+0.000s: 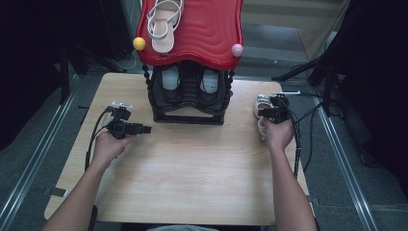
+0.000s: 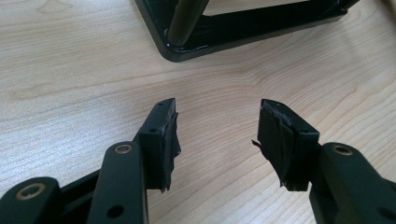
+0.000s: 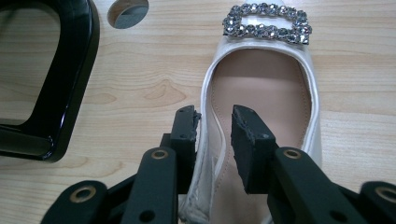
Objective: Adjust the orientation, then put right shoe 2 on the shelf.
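Note:
A pale cream flat shoe [image 3: 261, 79] with a rhinestone buckle [image 3: 267, 23] lies on the wooden table [image 1: 192, 163], right of the shoe rack. My right gripper [image 3: 215, 121] straddles the shoe's side wall near the heel, one jaw outside and one inside, with a gap still showing between them. In the high view that gripper [image 1: 269, 113] sits over the shoe [image 1: 260, 102] near the table's right edge. My left gripper [image 2: 217, 121] stands open over bare wood, nothing between its fingers, close to the rack's front left corner [image 2: 187, 44]; from above the left gripper [image 1: 144, 129] points toward the rack.
A black shoe rack [image 1: 187, 96] with a red wavy top shelf [image 1: 202, 33] stands at the table's back middle. A white strappy sandal [image 1: 163, 24] lies on the red shelf, and dark shoes [image 1: 171, 79] sit inside below. Cables trail off both sides.

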`<state>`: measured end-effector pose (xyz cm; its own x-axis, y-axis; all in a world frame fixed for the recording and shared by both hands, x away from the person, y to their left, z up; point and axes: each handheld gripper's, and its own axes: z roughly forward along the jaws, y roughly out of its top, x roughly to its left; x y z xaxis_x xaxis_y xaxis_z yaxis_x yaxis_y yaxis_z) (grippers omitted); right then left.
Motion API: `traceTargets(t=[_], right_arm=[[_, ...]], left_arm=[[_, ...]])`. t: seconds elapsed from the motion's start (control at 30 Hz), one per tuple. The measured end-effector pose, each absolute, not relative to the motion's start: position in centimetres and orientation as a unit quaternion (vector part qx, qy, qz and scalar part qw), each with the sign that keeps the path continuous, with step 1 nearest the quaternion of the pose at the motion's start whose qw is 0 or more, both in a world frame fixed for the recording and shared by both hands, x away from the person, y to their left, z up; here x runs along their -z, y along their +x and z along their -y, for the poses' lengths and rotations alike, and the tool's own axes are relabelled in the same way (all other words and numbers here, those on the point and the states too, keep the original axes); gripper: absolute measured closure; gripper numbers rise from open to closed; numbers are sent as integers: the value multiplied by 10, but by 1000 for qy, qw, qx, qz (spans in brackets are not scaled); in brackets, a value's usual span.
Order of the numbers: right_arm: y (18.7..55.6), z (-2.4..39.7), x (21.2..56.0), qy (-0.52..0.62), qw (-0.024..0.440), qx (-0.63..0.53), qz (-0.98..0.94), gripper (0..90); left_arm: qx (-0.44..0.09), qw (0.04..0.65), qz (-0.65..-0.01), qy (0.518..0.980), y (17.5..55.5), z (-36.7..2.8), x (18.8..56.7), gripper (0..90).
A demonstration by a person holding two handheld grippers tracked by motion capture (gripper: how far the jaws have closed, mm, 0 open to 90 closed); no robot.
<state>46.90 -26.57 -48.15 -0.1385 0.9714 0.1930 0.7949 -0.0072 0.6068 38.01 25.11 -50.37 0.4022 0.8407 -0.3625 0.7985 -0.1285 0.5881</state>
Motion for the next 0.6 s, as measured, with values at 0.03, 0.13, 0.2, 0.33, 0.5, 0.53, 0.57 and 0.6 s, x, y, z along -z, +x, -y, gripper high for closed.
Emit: traceTargets(t=[0.03, 0.13, 0.2, 0.33, 0.5, 0.53, 0.57, 0.6], right_arm=[[469, 265, 482, 640, 145, -306, -690, 722], [470, 262, 484, 640, 144, -304, -691, 732], [472, 260, 487, 640, 142, -302, -692, 737], [473, 259, 488, 642, 140, -299, -692, 773], [476, 262, 489, 647, 123, -296, -692, 822], [476, 261, 489, 647, 123, -295, -693, 831], [476, 261, 489, 646, 125, -292, -694, 839], [476, 261, 489, 645, 125, -292, -695, 841]], left_arm=[[-28, 371, -546, 751, 380, -251, 504, 480], [-28, 371, -546, 751, 380, -251, 504, 480], [-28, 371, -546, 751, 380, -251, 504, 480], [-28, 369, -545, 752, 380, -250, 504, 480], [-28, 369, -544, 753, 380, -250, 504, 481], [-27, 369, -544, 753, 380, -251, 504, 480], [-27, 369, -545, 753, 380, -251, 504, 481], [-27, 369, -545, 753, 380, -251, 505, 481]])
